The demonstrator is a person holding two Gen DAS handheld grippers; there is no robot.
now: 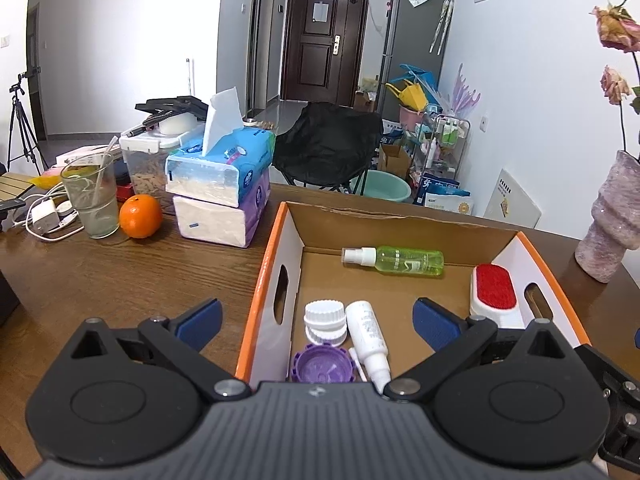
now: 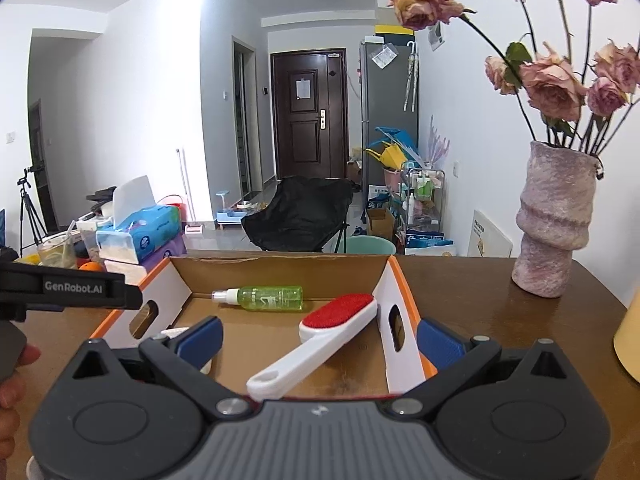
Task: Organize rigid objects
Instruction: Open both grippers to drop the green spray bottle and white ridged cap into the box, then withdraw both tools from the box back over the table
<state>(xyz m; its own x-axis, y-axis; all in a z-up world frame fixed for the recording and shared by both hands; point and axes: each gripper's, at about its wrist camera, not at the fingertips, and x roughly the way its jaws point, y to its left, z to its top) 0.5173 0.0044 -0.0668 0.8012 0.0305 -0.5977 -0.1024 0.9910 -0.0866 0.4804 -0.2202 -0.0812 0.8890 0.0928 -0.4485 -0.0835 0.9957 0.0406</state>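
The left hand-held gripper [image 1: 316, 322] and the right hand-held gripper [image 2: 318, 338] both have their jaws spread apart and hold nothing, each poised over the near end of the cardboard box [image 1: 264, 264] on the counter [image 1: 120, 276]. The box holds the green spray bottle [image 1: 394, 261] along its far wall, the lint brush [image 2: 320, 340] leaning on the right wall, and, at the near left, the white dropper bottle [image 1: 368, 336], white caps [image 1: 325, 320] and what appears to be a purple lid [image 1: 323, 368]. Grouping suggests sorting is largely complete.
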